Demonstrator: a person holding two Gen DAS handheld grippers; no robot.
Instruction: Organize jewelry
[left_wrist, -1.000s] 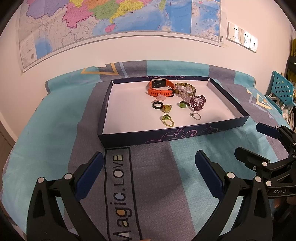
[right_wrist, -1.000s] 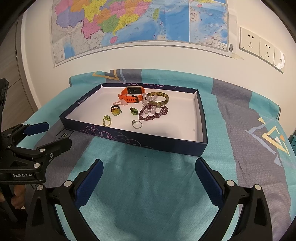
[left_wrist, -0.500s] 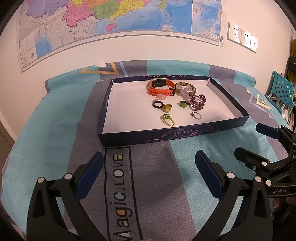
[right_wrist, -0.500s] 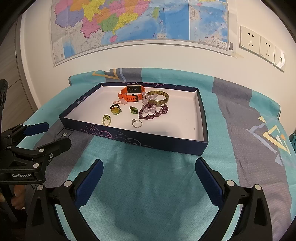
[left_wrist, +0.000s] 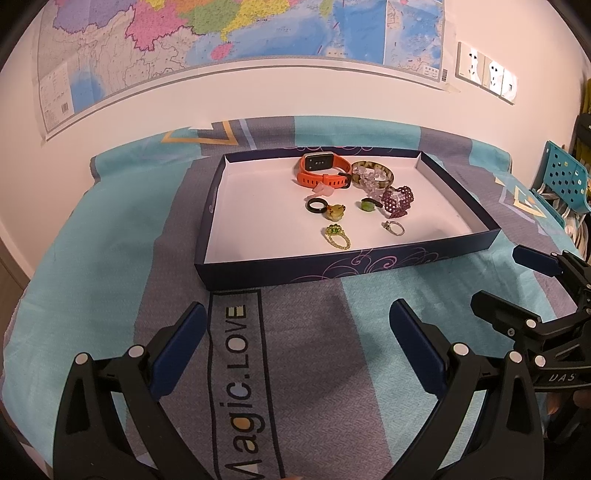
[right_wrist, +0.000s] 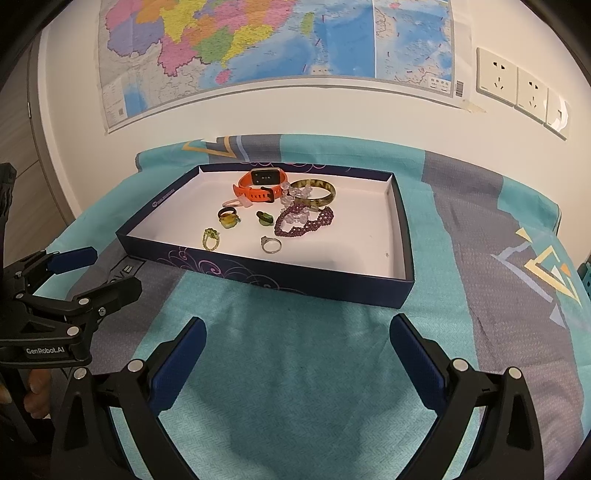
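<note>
A dark blue tray (left_wrist: 273, 275) (right_wrist: 258, 275) with a white floor lies on the patterned cloth. In it lie an orange watch (left_wrist: 322, 172) (right_wrist: 258, 189), a mottled bangle (left_wrist: 373, 173) (right_wrist: 317, 192), a purple bead bracelet (left_wrist: 397, 201) (right_wrist: 306, 223), clear beads (right_wrist: 293, 195), a black ring (left_wrist: 317, 205), a silver ring (left_wrist: 394, 227) (right_wrist: 271, 244), a green-stone ring (left_wrist: 337, 236) (right_wrist: 210, 238) and small green pieces (left_wrist: 367, 205). My left gripper (left_wrist: 295, 332) and right gripper (right_wrist: 295, 339) are open and empty, in front of the tray's near wall.
The cloth (left_wrist: 110, 240) covers a table against a wall with a map (left_wrist: 221, 33) and sockets (right_wrist: 517, 85). A blue perforated chair (left_wrist: 565, 181) stands at the right. Each gripper shows in the other's view, the right one (left_wrist: 517, 288) and the left one (right_wrist: 92, 273).
Both grippers have drawn back slightly from the tray; the jewelry has not moved.
</note>
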